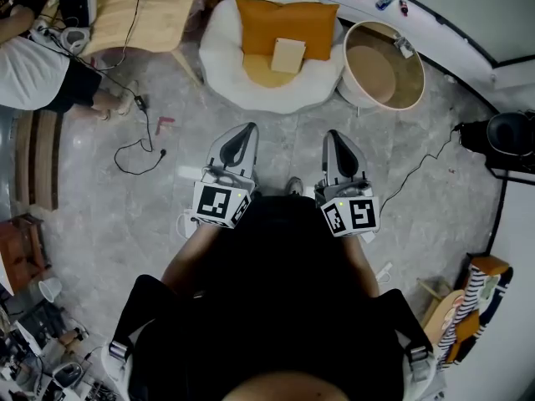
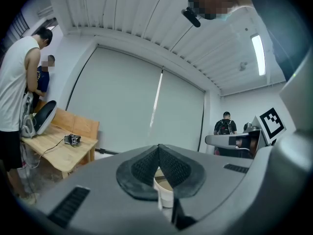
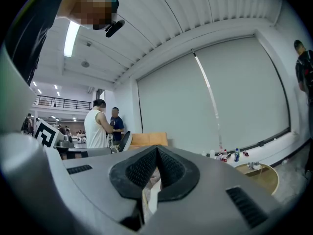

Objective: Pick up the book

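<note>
A pale cream book (image 1: 287, 55) lies on the orange cushion (image 1: 286, 25) of a white round chair (image 1: 226, 73) ahead of me. My left gripper (image 1: 236, 150) and right gripper (image 1: 340, 155) are held level side by side in front of my body, well short of the chair. Both point toward it. In the left gripper view the left gripper's (image 2: 158, 148) dark pads meet at their tips with nothing between them. The right gripper (image 3: 157, 151) looks the same in its own view, shut and empty.
A round wooden tub (image 1: 383, 65) stands right of the chair. A wooden table (image 1: 142, 11) with a device and cables is at the back left, with a person (image 1: 33, 69) beside it. Cables trail over the grey floor (image 1: 134, 153). A black object (image 1: 510, 140) sits at the right.
</note>
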The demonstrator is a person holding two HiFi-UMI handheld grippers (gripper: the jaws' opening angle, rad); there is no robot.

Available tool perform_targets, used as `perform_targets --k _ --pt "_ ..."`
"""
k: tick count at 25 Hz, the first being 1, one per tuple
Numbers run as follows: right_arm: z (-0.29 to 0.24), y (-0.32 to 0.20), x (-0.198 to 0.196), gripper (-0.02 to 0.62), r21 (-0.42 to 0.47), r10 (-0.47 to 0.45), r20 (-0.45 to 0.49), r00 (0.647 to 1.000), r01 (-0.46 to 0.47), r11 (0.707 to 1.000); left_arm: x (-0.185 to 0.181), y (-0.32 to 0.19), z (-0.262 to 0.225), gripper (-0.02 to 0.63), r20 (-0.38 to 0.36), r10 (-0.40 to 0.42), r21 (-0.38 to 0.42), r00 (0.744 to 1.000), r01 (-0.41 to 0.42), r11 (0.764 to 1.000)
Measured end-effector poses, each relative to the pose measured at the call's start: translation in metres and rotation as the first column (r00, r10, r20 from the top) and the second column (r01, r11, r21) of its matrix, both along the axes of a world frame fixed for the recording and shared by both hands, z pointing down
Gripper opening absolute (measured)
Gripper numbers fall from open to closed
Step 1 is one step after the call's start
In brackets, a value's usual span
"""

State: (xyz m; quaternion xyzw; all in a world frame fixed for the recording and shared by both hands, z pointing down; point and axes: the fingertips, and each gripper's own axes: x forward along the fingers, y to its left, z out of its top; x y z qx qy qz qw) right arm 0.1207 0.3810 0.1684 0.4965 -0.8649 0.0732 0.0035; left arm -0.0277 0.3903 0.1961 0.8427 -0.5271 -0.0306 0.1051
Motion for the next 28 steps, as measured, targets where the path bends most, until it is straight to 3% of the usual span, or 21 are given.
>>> perform_targets --k 15,22,28 --pt "0.01 0.009 -0.041 0.003 0.014 0.044 -0.034 0.998 -0.044 0.999 -0.063 0.011 0.02 0.008 -0.021 0.012 -0.027 1.0 -0.012 1.0" --pt "0.022 -0.015 -0.034 0.003 0.002 0.046 -0.02 0.999 -0.046 0.999 -0.055 -0.009 0.031 0.008 -0.018 0.009 -0.042 1.0 -0.01 0.999" --pt "0.031 -0.068 -0.024 0.003 0.008 0.042 0.007 0.999 -0.042 0.999 -0.045 -0.059 0.034 0.008 -0.004 -0.003 -0.043 1.0 0.003 0.999"
